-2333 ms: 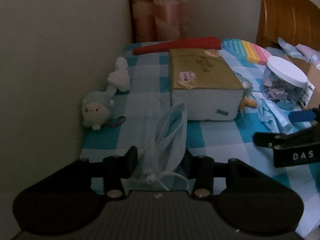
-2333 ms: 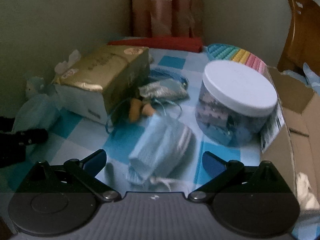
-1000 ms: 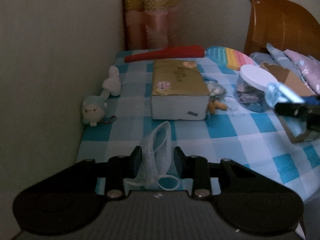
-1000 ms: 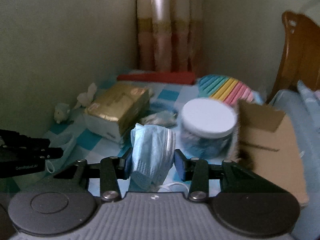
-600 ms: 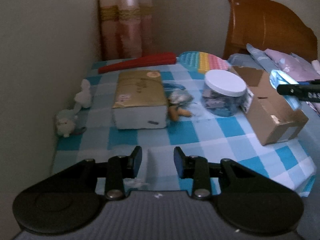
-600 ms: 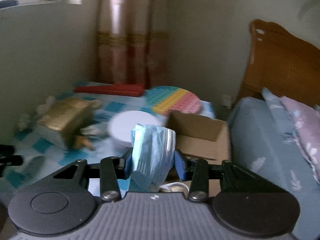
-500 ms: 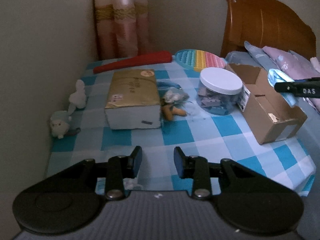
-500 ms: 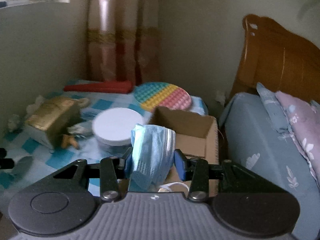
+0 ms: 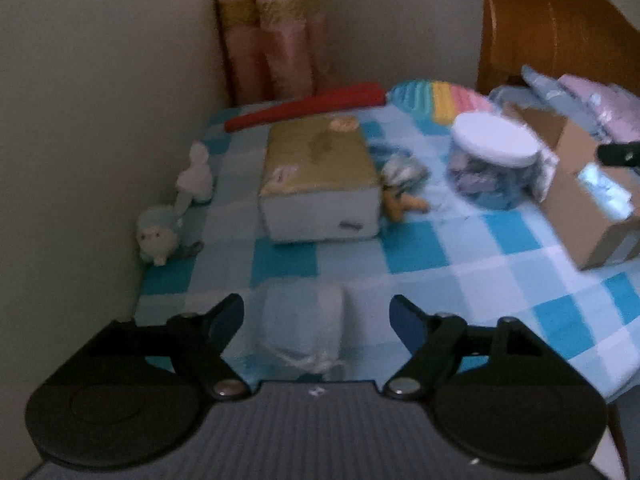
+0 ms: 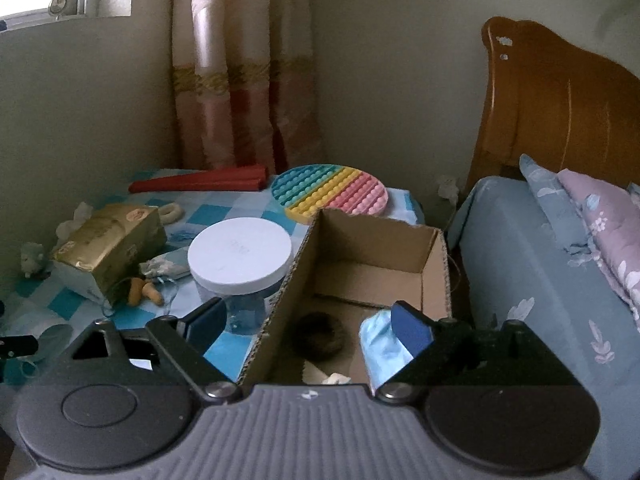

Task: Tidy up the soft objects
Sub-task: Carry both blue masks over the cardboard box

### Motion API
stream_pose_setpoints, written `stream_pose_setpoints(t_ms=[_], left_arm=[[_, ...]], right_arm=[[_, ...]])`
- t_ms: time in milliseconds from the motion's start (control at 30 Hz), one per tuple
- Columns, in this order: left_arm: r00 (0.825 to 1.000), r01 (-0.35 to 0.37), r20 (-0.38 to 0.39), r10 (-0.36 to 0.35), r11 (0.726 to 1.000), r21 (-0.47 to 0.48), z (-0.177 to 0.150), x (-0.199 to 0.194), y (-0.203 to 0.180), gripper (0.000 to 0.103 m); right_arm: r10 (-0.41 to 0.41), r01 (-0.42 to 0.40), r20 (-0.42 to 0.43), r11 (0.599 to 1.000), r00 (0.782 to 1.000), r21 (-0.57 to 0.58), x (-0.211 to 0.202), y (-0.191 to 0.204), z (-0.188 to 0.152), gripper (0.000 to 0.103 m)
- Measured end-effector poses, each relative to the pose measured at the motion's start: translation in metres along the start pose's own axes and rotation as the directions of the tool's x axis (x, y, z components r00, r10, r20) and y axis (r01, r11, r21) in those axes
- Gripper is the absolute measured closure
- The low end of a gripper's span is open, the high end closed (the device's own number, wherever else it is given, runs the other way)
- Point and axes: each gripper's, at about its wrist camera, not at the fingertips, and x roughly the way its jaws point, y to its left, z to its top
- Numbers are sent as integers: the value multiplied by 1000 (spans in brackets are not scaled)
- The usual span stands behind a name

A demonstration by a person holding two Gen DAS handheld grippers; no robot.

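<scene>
Blue mask (image 10: 382, 340) lies beside right gripper (image 10: 308, 322).

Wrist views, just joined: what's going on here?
A person is sorting soft items with two grippers. The right hand-held gripper is open over the cardboard box, where a blue face mask lies beside a dark hair tie. The left hand-held gripper is open over a pale mask lying on the checked tablecloth. Neither holds anything.
</scene>
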Motion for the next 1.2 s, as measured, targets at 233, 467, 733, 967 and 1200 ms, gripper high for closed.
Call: stream_pose_setpoints(t_ms=[233,467,733,967,1200], left_arm=[[999,6,-45,-8,999,-34,-5,23,12,26],[996,43,-73,-47,998,-55,-5,36,15,59],[997,63,-46,-67,996,-70,0,27,18,77],[990,133,37,-133,991,4,29,-3,-5,77],[950,293,67,-306,943,155,80,-11,-66,77]], right_arm=[[26,-26,-8,1000,1000,-4,-6,7,-1,11],[64,-64,-19,998,998,-17,-18,18,-7,6],[104,-107,-51,993,993,-52,-25,34,-15,6],[115,-120,-71,991,991,-64,-29,43,-27,5],[103,-108,-81,992,991,-66,-35,42,-41,3]])
